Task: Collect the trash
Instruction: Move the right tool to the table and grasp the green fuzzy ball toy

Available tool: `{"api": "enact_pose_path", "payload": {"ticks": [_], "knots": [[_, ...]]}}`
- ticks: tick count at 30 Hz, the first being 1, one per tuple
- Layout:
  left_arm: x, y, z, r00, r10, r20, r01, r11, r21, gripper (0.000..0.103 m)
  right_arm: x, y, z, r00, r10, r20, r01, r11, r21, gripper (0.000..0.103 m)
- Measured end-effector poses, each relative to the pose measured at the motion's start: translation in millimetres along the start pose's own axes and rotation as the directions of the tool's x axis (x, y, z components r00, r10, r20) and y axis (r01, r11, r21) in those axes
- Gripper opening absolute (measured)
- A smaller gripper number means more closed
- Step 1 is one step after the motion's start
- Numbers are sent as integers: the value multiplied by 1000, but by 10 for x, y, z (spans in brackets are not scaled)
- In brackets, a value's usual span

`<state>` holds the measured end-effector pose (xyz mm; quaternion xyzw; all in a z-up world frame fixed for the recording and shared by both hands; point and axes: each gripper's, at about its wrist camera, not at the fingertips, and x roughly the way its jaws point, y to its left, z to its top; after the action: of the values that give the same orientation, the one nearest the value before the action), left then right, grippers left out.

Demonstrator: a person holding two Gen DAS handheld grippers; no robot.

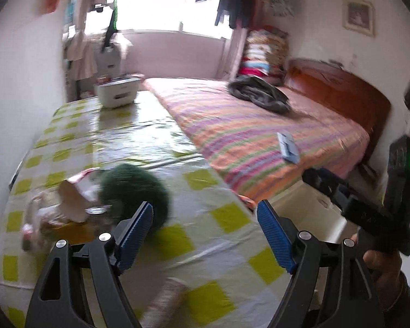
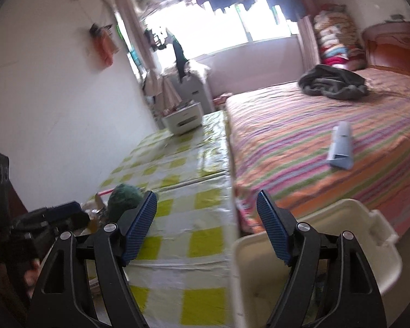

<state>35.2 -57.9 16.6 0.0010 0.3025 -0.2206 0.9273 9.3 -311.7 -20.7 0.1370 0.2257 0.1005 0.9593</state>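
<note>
Trash pile [image 1: 57,213]: crumpled paper and wrappers ahead-left of left gripper [image 1: 205,218], beside green fuzzy ball [image 1: 134,188]. Likely light, soft, crushable; pinch a raised paper edge. Both grippers wide, empty; right gripper [image 2: 206,213] above white bin [image 2: 314,246].

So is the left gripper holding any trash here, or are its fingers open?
Open and empty. The left gripper shows its blue fingers spread wide, with only the checked tablecloth visible between them.

Yellow-and-white checked tablecloth [image 1: 205,180], pink-green-orange striped bedsheet [image 1: 248,136] (dark green, seemingly fuzzy ball [image 1: 139,191]).
</note>
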Motion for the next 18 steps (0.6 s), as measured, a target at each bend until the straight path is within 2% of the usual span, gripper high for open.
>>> {"api": "enact_pose_path", "payload": {"ticks": [3, 7, 12, 16, 18], "knots": [[-22, 385, -6, 999, 31, -12, -32, 997, -70, 76, 230, 227, -40, 999, 31, -40, -32, 999, -22, 77], [-130, 883, -20, 995, 99, 8, -97, 985, -144, 76, 490, 523, -93, 995, 61, -82, -66, 996, -62, 77], [-163, 1454, -126, 975, 219, -20, -219, 960, -175, 76, 816, 856, -145, 986, 92, -136, -107, 988, -110, 77], [-136, 1759, -247, 969, 241, -59, -248, 947, -202, 76, 1063, 1011, -184, 977, 101, -186, -128, 982, -140, 78], [-142, 1838, -297, 971, 230, -69, -240, 948, -208, 76, 1206, 1069, -212, 968, 107, -227, -143, 979, -148, 78]]}}
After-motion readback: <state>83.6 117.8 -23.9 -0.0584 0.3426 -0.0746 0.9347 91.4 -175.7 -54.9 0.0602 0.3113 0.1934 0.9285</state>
